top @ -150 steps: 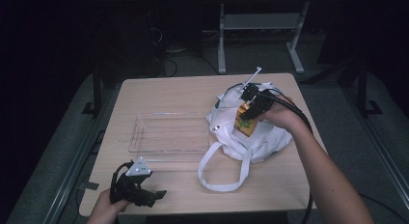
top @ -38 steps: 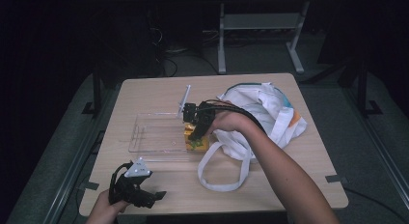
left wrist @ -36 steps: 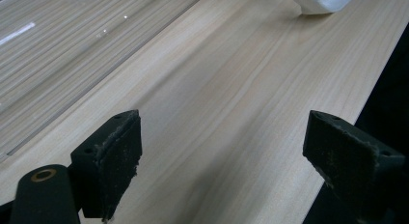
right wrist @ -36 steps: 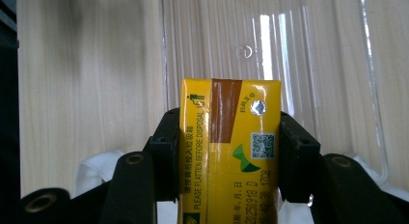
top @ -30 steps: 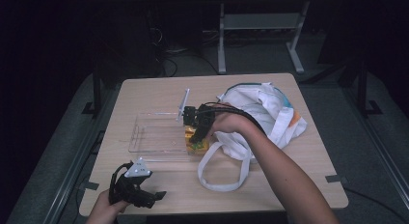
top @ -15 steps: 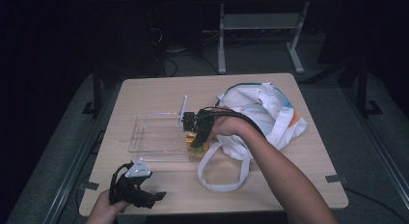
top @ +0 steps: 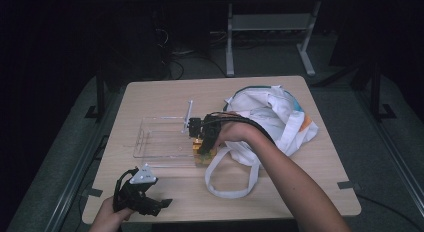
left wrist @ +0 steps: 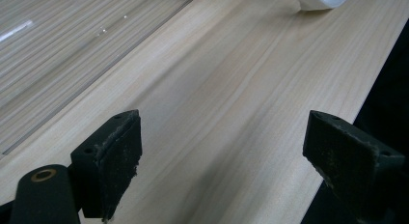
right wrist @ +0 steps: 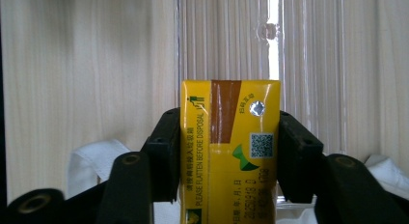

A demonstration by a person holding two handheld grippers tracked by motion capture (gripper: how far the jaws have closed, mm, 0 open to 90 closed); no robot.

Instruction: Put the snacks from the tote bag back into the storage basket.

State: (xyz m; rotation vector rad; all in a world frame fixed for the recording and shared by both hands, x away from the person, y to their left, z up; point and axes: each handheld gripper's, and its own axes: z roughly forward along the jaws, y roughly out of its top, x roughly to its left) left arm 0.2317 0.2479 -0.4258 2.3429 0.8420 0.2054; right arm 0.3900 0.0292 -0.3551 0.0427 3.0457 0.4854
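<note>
A yellow drink carton point(right wrist: 229, 151) stands between the pads of my right gripper point(right wrist: 229, 137), which touch its two sides; the jaws have just been opening a little. In the high view the right gripper point(top: 202, 142) points down at the near right end of the clear plastic tray point(top: 155, 137), with the carton point(top: 202, 156) low at the tray's edge. The tray's floor point(right wrist: 299, 50) lies past the carton. My left gripper point(top: 150, 204) rests near the table's front left edge. Its jaws point(left wrist: 222, 156) stand wide apart over bare wood.
A white cloth bag point(top: 270, 117) with a blue and orange print lies right of the tray, and its looped strap point(top: 230, 189) trails toward the front. The wooden table point(top: 165, 92) ends close to the left gripper. Dark floor and a metal stand lie beyond.
My right gripper carried the carton from the bag over to the tray, and in the last second it sank slightly at the tray's near right end. The left gripper stayed put.
</note>
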